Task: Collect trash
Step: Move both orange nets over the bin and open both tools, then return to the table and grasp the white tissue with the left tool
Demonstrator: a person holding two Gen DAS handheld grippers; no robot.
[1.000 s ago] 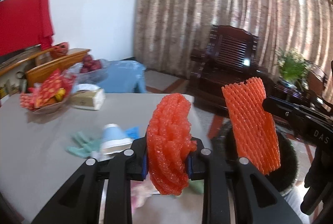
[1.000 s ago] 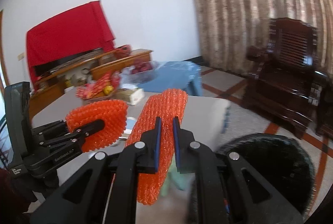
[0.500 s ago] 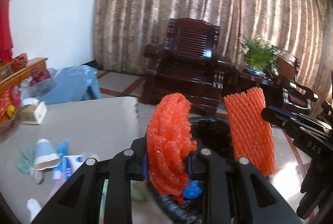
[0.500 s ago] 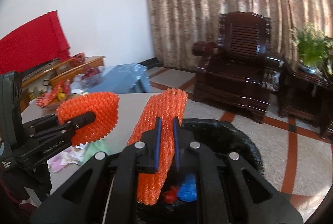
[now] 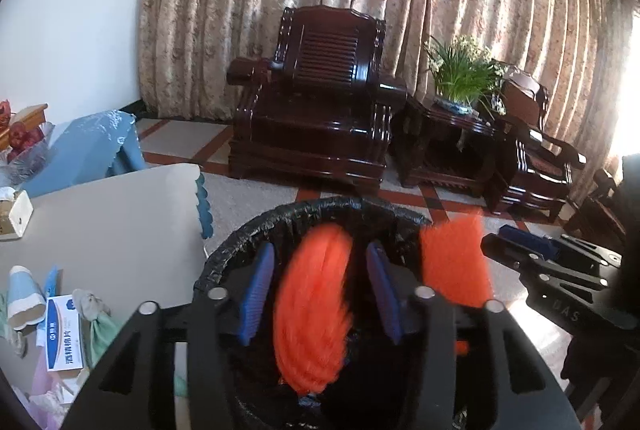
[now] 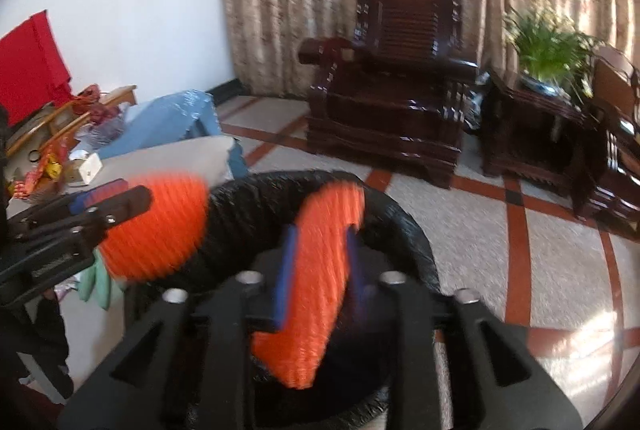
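Note:
A black-lined trash bin (image 5: 320, 206) stands on the floor beside the table, its rim also showing in the right wrist view (image 6: 404, 218). My left gripper (image 5: 320, 290) is open above the bin; a blurred orange foam net (image 5: 312, 314) drops between its blue pads. My right gripper (image 6: 320, 262) is open too, and a second orange foam net (image 6: 316, 294) slips down between its pads over the bin. That net (image 5: 452, 262) and the right gripper (image 5: 536, 262) show in the left wrist view; the left gripper's net (image 6: 160, 226) shows in the right wrist view.
The grey table (image 5: 104, 222) at left holds a paper cup (image 5: 22, 294), a white-and-blue box (image 5: 64, 334), crumpled tissues (image 5: 94, 314) and a tissue box (image 5: 16, 214). A dark wooden armchair (image 5: 316, 102), a side table with a plant (image 5: 460, 78) and curtains lie beyond.
Both grippers swung from over the table to above the bin and opened. Both orange foam nets were let go and are falling into the bin.

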